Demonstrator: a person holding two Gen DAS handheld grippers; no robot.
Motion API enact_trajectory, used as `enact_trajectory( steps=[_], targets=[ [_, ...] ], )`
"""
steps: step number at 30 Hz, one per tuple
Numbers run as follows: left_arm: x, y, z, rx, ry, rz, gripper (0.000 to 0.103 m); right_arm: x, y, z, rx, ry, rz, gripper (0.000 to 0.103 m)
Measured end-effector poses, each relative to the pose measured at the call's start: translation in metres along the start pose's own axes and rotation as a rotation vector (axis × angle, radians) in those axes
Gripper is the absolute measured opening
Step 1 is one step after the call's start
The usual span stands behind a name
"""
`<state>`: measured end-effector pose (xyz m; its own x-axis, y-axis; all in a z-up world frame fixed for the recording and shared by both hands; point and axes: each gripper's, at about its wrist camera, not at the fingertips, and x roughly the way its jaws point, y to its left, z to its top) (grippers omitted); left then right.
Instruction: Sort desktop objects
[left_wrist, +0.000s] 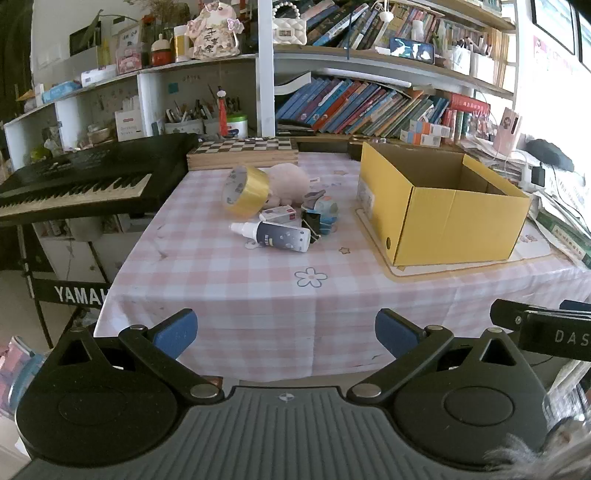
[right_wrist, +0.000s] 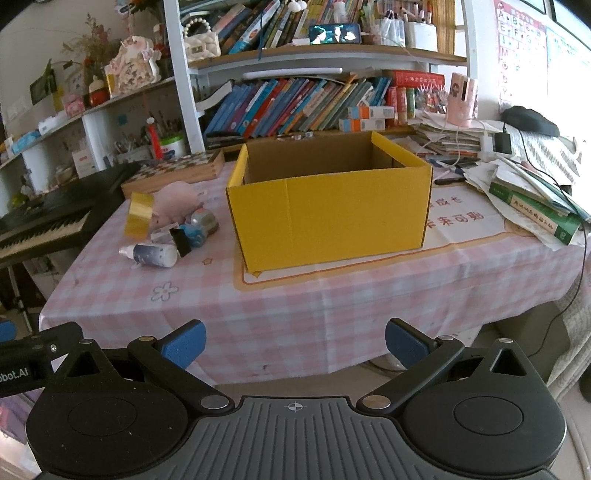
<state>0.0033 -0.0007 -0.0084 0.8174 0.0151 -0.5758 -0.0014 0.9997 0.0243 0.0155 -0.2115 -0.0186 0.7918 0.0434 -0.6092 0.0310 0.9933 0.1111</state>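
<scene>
Your left gripper and right gripper hung empty before the table, jaws wide apart. Nothing looked sorted yet: bottle, clip, tape and plush toy lay clustered beside the yellow box.

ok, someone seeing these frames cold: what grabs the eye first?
The open yellow cardboard box on the pink checked tablecloth. Left of it lies a small heap: gold tape roll, pink plush toy, spray bottle. Both the left gripper and right gripper hang open short of the table.
</scene>
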Motion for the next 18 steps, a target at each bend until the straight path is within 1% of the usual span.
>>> enact_trajectory(
  steps=[11,18],
  targets=[
    [-0.0002,0.0002,0.0001,-0.003,0.0,0.001,0.103,0.0006,0.0008,0.0002,-0.002,0.002,-0.001,0.103],
    [0.0003,-0.0044,0.0009,0.013,-0.003,0.0,0.103,0.0013,0.0021,0.0012,-0.009,0.002,-0.005,0.103]
  ],
)
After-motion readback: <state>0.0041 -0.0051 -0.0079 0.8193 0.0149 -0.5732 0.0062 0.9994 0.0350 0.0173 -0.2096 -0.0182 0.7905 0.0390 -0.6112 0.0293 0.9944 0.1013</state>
